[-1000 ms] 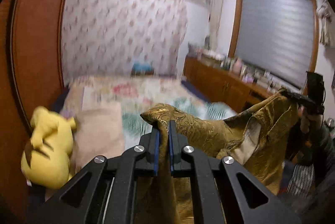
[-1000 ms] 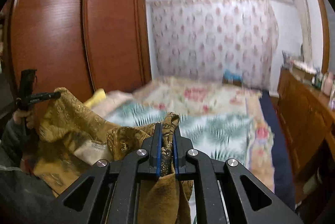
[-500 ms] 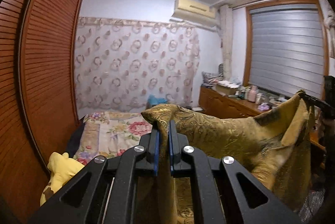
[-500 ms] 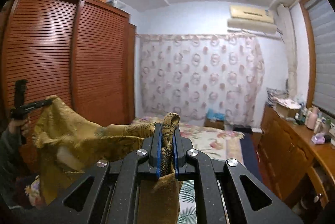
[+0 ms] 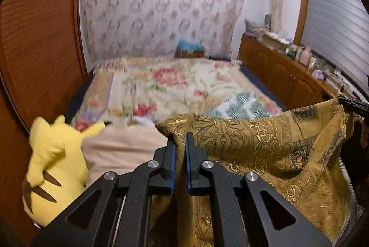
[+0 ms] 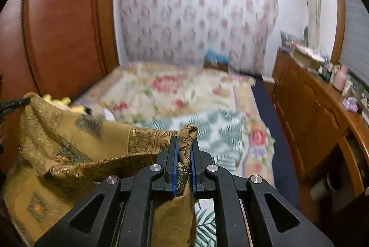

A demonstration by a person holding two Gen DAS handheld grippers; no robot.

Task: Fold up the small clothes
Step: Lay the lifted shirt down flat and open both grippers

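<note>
My left hand-held gripper point(image 5: 180, 164) is clamped on one corner of the gold patterned garment point(image 5: 265, 150), and my right hand-held gripper point(image 6: 183, 168) is pinched tight on the opposite corner. The cloth hangs stretched between the two, sagging in the middle, in the air above the near end of the bed point(image 5: 175, 87). To the left on the bed sit a yellow plush toy point(image 5: 50, 164) and a beige pillow point(image 5: 124, 147); a wooden dresser point(image 6: 311, 108) runs along the right wall.

I judge the folding barely begun: the garment is only lifted and spread, with no fold made, and it has yet to be laid flat on the bed.

Half a second ago both cameras looked up at the ceiling and curtain; now they tilt down at the bedspread, the cloth coming lower, grips unchanged.
</note>
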